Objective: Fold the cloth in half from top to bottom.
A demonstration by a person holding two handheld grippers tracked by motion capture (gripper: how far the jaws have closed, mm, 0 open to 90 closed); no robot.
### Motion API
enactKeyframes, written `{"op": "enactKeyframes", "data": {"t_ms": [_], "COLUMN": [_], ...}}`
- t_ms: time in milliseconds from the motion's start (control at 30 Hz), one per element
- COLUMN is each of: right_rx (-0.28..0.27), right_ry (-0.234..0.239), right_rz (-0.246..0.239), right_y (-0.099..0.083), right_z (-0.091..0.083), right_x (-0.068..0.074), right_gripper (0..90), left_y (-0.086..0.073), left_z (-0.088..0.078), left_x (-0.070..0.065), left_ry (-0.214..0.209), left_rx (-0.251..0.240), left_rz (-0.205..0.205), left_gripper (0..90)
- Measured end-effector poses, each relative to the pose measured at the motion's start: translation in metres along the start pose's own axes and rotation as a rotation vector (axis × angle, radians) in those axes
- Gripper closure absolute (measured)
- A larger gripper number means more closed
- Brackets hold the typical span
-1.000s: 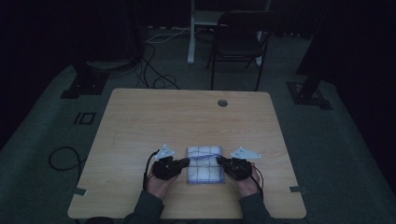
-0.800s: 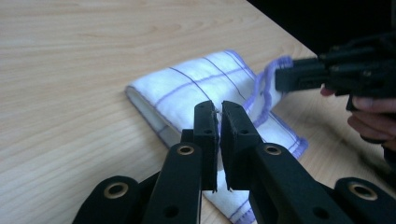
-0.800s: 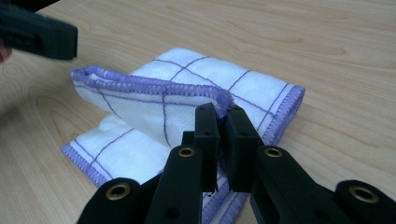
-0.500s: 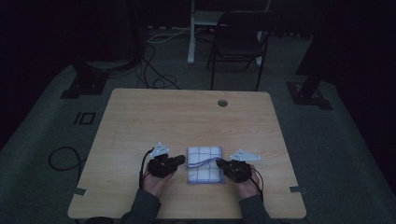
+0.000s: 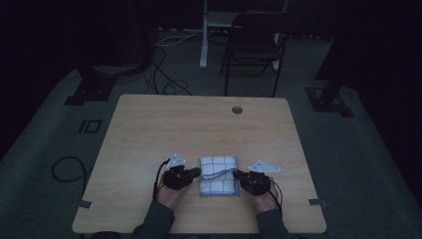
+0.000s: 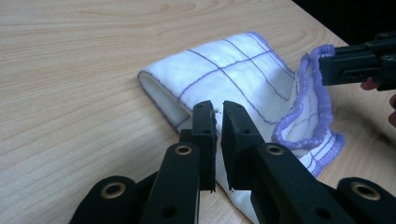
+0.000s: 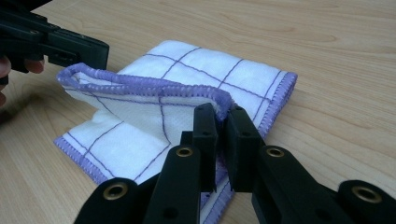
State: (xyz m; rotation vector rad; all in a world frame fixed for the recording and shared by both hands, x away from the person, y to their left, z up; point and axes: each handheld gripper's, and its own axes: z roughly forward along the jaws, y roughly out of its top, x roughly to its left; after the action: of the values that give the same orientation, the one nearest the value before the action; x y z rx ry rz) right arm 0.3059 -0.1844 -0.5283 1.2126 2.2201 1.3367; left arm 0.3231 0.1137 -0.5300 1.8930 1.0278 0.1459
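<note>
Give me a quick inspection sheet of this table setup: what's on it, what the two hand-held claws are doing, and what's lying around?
Surface: light wooden table with a round hole near its far edge.
Job's things: one folded white cloth with purple grid lines and purple hem, lying near the person's edge; its top layer is lifted along one hem.
Clutter: nothing seen on the table besides the cloth.
Grippers: left gripper shut on the cloth's left side; right gripper shut on the raised hem at its right side.
Cables: a black cable trails from the left gripper; loose cables on the floor.
Surroundings: dim room, grey floor, black chair beyond the table.
</note>
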Motion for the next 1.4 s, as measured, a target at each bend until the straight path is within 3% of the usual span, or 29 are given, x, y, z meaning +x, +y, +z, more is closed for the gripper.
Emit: {"op": "enactKeyframes", "data": {"t_ms": [300,600,767,967,1233,1400], "right_rx": [0.008,-0.003,-0.043,-0.047,0.009,0.028], "right_ry": [0.001,-0.009,-0.024,-0.064,-0.131,-0.139], "right_rz": [0.008,0.006,0.028,0.07,0.04,0.047], "right_y": [-0.004,-0.006,-0.005,-0.007,-0.006,-0.005], "right_z": [-0.002,-0.009,-0.017,-0.019,-0.009,-0.003], "right_x": [-0.003,-0.006,-0.013,-0.023,-0.036,-0.043], "right_gripper": [80.5,65.3,61.1,60.2,59.3,58.6], "left_y": [-0.006,-0.014,-0.02,-0.021,-0.021,-0.018], "left_z": [0.004,0.005,0.006,0.006,0.0,-0.005], "left_x": [-0.004,-0.01,-0.011,-0.013,-0.01,-0.007], "left_ry": [0.006,0.034,0.041,0.051,0.05,0.063], "left_rx": [0.02,0.05,0.073,0.081,0.066,0.049], "left_rz": [0.022,0.067,0.079,0.095,0.089,0.09], "left_gripper": [83.4,82.4,81.8,81.3,78.6,75.4]}}
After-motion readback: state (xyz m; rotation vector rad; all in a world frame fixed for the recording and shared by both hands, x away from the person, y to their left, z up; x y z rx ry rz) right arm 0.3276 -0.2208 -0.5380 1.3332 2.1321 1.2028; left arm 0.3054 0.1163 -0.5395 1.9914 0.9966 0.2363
